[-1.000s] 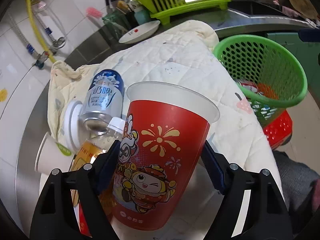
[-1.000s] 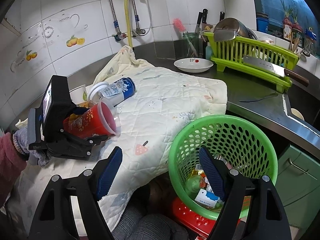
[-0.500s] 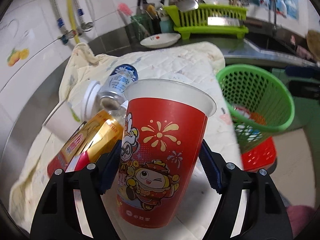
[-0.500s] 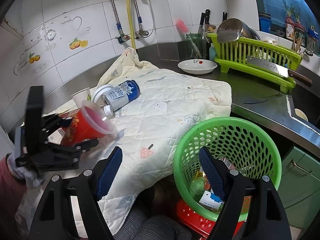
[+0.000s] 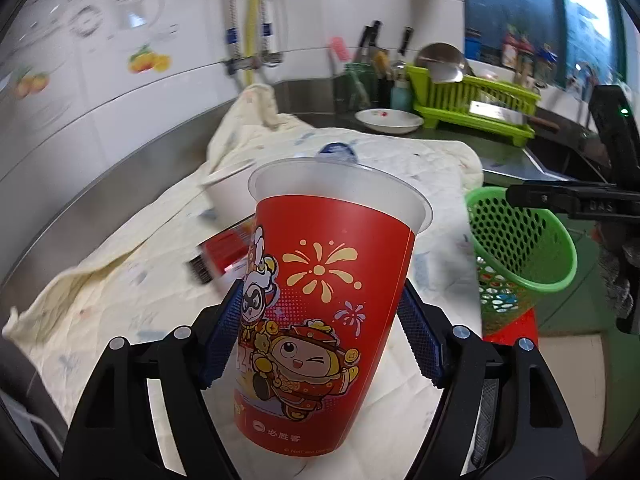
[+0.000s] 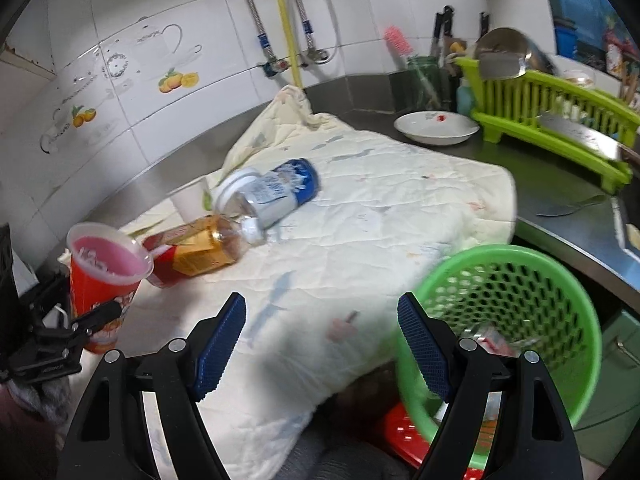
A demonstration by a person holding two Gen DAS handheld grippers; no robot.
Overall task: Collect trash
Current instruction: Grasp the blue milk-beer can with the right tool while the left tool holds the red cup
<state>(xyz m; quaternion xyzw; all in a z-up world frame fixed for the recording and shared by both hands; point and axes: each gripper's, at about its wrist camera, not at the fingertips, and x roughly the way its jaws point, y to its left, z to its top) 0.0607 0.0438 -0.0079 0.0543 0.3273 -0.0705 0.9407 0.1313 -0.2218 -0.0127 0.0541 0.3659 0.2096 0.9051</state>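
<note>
The red cup (image 5: pixel 324 320) carries the only print that reads clearly. Near its base, in the lower middle of the left wrist view, a small round logo stands beside three white Chinese characters, 必胜客. Below them, along the bottom edge of the cup, runs a line of tiny print that begins "© NetEase"; the rest is too small to read. In the right wrist view, the blue and white can (image 6: pixel 276 192) in the middle and the orange-labelled bottle (image 6: pixel 204 250) to its lower left both carry printing, but it is too blurred to read.
</note>
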